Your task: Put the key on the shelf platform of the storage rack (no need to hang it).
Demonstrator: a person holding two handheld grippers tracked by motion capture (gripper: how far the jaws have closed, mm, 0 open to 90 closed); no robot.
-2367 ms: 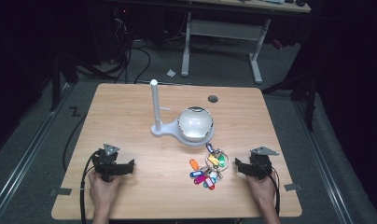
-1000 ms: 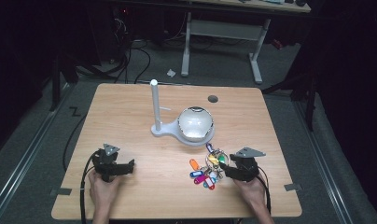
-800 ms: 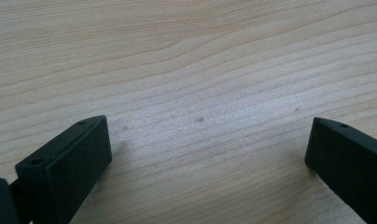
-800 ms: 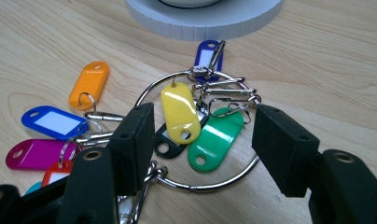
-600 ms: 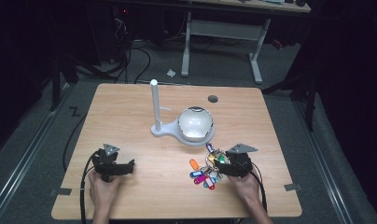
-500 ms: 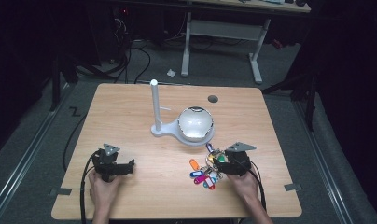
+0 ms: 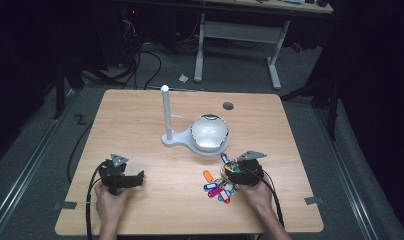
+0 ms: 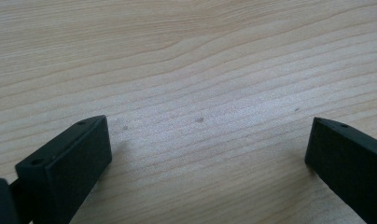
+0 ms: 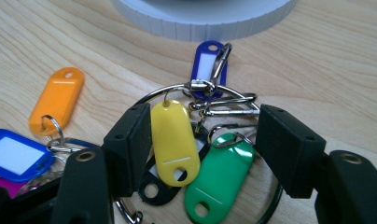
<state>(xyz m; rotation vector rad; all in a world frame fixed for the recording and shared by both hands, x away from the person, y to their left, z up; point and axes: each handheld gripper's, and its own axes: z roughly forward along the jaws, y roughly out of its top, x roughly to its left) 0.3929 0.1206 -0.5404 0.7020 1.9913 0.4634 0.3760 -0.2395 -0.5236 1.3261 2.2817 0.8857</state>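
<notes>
Key tags (image 9: 175, 140), many-coloured, on one metal ring (image 9: 177, 89).

Table (image 7: 140, 125): light wood, dark hole (image 7: 228, 106) near far edge.
On it: white stand (image 7: 197, 132); key tags (image 7: 217, 186).

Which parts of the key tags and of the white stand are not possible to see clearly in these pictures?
- Black tag: right gripper view; the yellow tag covers most of it.
- Magenta tag: right gripper view; cut by the left edge.
- White stand: right gripper view; cut by the top edge.
- Tag labels: high view; too small to read.
- Right tongs: high view; too small to judge the opening.
</notes>
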